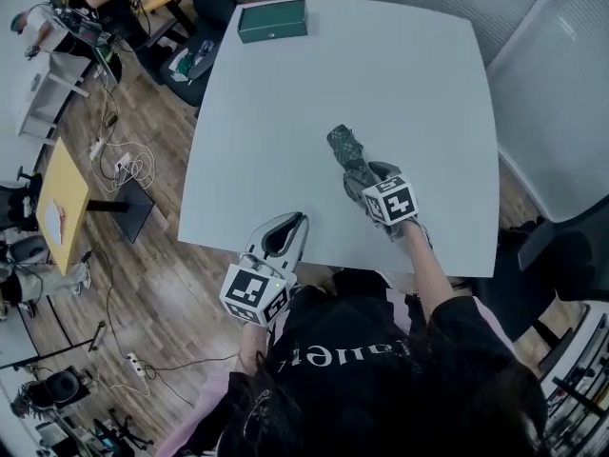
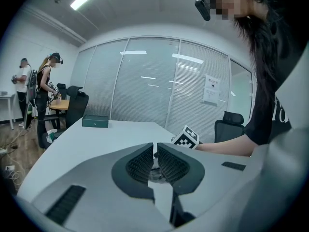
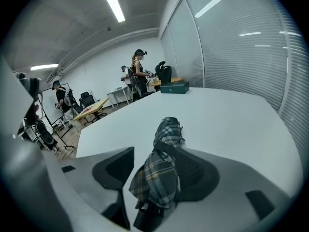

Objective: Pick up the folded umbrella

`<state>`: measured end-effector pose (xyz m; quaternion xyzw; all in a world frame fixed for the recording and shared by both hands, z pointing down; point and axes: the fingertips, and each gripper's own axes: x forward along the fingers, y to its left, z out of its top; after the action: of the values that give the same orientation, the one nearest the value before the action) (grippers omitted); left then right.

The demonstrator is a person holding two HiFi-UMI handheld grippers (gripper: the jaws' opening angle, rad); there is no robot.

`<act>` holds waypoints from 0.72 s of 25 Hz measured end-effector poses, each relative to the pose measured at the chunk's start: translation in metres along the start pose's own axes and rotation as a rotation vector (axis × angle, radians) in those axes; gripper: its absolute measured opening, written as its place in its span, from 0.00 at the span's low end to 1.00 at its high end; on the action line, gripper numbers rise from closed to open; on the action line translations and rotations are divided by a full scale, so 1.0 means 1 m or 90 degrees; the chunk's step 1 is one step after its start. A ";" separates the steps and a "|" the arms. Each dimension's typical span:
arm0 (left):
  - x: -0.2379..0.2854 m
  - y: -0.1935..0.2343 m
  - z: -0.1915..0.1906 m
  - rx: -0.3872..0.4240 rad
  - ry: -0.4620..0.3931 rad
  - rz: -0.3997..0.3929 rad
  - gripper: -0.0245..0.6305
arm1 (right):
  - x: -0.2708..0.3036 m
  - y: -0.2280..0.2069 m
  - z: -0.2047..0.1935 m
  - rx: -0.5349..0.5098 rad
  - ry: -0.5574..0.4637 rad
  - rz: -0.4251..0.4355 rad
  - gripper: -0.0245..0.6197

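1. The left gripper point(image 1: 288, 225) is over the near edge of the table point(image 1: 400, 74), its jaws almost together with nothing between them.
2. The right gripper point(image 1: 367, 180) is further in, nearer the right edge. Its jaws are wide apart around the near end of the folded umbrella point(image 1: 344, 147), which leans on one pad and is clear of the other.
3. The umbrella lies flat, its far end pointing toward the table's middle.
4. A green box point(image 1: 272, 20) sits at the far edge.

In the head view we lose the near end of the folded umbrella point(image 1: 344, 147) under the right gripper point(image 1: 369, 181); print on the green box point(image 1: 272, 20) is too small to read.
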<state>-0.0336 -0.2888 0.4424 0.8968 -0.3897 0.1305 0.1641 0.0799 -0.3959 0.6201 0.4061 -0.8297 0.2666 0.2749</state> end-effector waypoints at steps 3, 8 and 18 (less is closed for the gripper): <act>0.003 0.001 -0.004 -0.014 0.012 0.002 0.08 | 0.024 -0.008 -0.009 -0.003 0.042 -0.004 0.47; 0.010 -0.004 0.000 -0.059 -0.006 -0.008 0.08 | 0.053 -0.019 -0.022 0.017 0.093 -0.010 0.51; 0.026 -0.010 -0.008 -0.056 0.015 0.002 0.08 | 0.071 -0.010 -0.033 0.015 0.107 -0.067 0.52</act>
<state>-0.0104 -0.2960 0.4575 0.8864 -0.3946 0.1241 0.2077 0.0589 -0.4169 0.6934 0.4287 -0.7780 0.2948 0.3522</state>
